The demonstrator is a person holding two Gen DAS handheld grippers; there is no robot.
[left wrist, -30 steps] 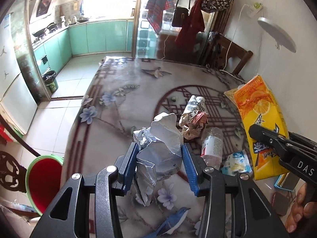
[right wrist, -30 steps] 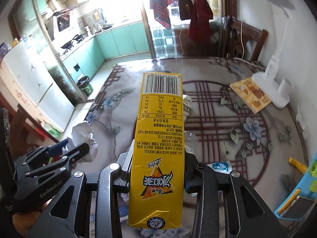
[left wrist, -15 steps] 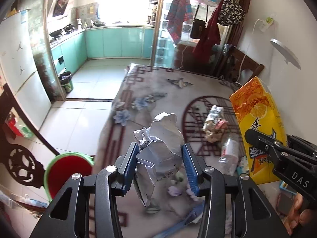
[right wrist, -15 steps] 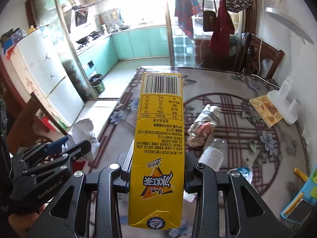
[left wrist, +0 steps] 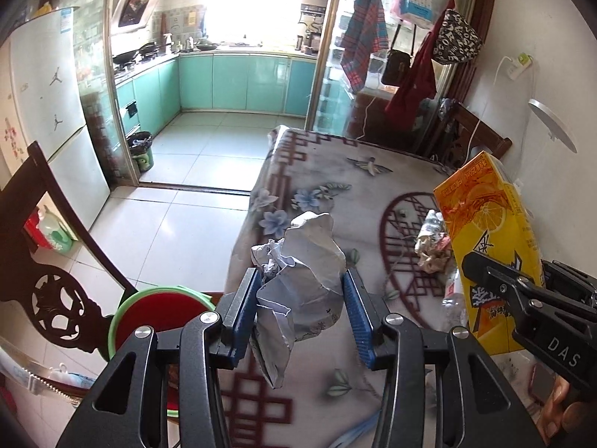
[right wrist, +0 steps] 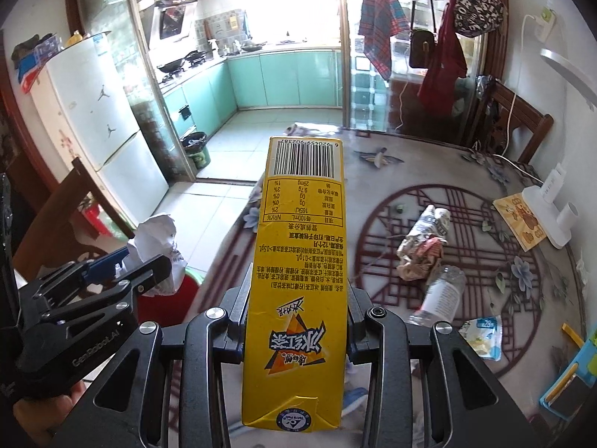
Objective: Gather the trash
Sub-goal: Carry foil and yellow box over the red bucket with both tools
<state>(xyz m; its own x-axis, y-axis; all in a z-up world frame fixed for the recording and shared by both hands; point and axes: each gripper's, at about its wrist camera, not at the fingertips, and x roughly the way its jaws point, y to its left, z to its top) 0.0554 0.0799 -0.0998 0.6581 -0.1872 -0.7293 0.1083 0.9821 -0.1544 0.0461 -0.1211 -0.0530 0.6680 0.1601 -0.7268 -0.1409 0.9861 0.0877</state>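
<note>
Left wrist view: the left hand-held gripper [left wrist: 300, 311] pinches a crumpled paper wad [left wrist: 306, 283], with the red bin [left wrist: 149, 313] below and to its left. The right hand-held gripper [right wrist: 296, 313] clamps the yellow drink carton [right wrist: 298, 280]. Neither item is binned yet. Ahead of and to the right of it on the worktop [right wrist: 466, 171] lie a wrapper heap [right wrist: 421, 246], a plastic bottle [right wrist: 440, 295] and what is probably a small packet [right wrist: 481, 336].

A bottle [right wrist: 440, 291] lies on the table [right wrist: 429, 171], just before the crumpled wrappers [right wrist: 419, 254]; a bin [left wrist: 156, 313] sits left.
</note>
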